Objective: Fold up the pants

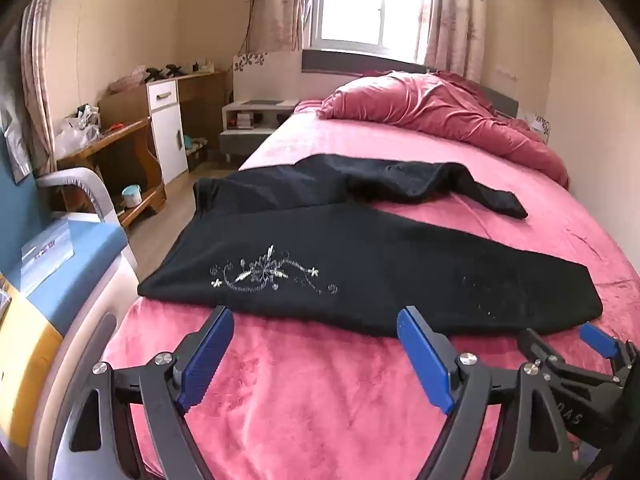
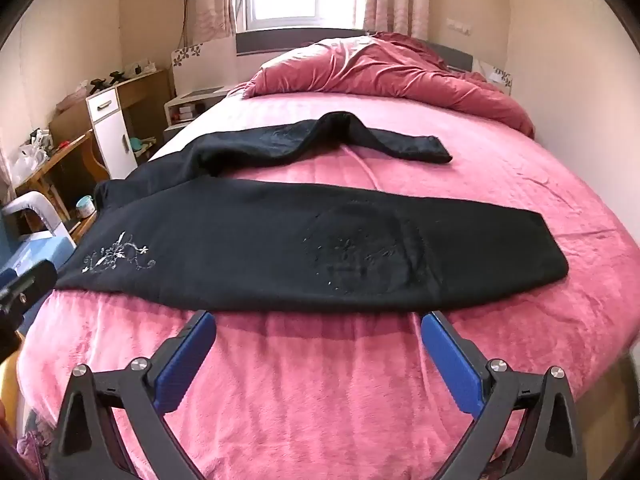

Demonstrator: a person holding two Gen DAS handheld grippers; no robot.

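Note:
Black pants with white floral embroidery lie spread across the pink bed, waist at the left edge, both legs running right. The near leg lies flat; the far leg is rumpled and bent. My left gripper is open and empty, its blue pads just short of the near leg's front edge. My right gripper is open and empty, also at that front edge, further right on the pants. It also shows in the left wrist view.
A bunched red quilt lies at the bed's far end under the window. A blue-cushioned chair stands at the left beside the bed. A wooden desk and white cabinet stand along the left wall. The right wall borders the bed.

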